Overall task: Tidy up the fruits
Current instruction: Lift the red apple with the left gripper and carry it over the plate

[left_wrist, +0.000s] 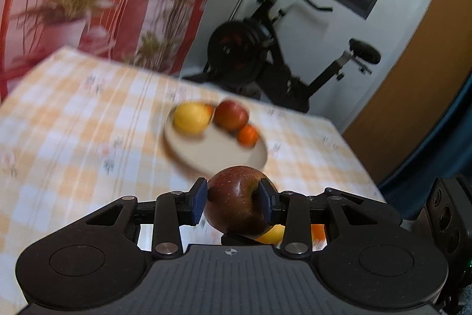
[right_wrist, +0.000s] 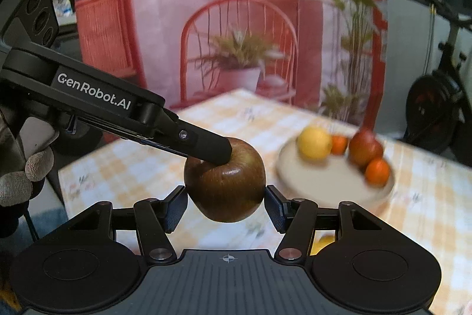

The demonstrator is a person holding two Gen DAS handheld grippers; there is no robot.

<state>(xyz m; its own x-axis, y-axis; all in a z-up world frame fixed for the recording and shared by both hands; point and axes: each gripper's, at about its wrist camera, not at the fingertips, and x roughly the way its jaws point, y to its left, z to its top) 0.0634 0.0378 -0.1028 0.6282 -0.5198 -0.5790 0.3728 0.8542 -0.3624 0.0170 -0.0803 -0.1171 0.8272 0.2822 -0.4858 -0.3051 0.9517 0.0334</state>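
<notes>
Round dark-red apple (left_wrist: 236,201): clamped at flanks by left gripper (left_wrist: 234,201), right gripper (right_wrist: 225,204) pads touching either side. Beige plate (left_wrist: 224,155) ahead. Firm, smooth, slippery; grip widest girth.

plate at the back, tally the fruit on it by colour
yellow fruit: 1
red apple: 1
orange fruit: 2
total on the plate: 4
The dark red apple held above the table is not counted.
</notes>
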